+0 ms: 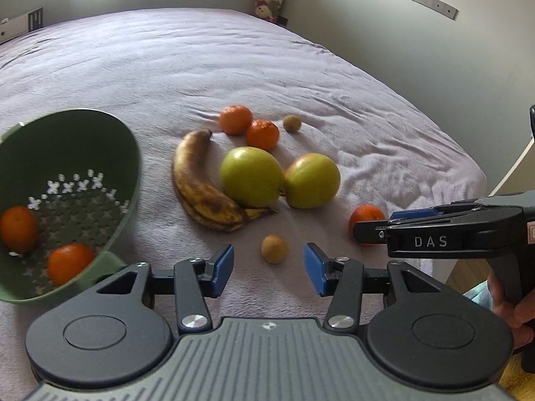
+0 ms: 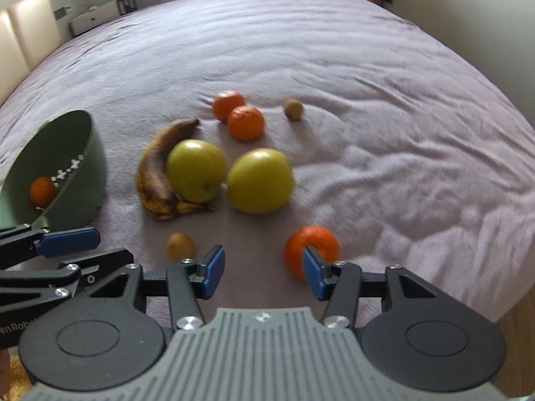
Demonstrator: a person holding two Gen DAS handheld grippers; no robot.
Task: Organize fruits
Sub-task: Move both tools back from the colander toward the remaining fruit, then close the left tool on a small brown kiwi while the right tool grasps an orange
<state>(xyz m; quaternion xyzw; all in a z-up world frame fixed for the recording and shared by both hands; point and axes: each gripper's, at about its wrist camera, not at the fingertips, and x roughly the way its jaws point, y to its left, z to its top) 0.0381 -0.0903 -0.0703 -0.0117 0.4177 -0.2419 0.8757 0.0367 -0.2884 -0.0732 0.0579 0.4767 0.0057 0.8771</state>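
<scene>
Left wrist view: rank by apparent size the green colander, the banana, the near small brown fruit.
1. green colander, though it sits closest to the lens, which inflates it
2. banana
3. near small brown fruit, clearly the smallest

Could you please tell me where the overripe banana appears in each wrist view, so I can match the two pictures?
Left wrist: banana centre-left, right of the green colander.
Right wrist: banana left of centre.
Shared landmark: the green apple in its curve.
</scene>
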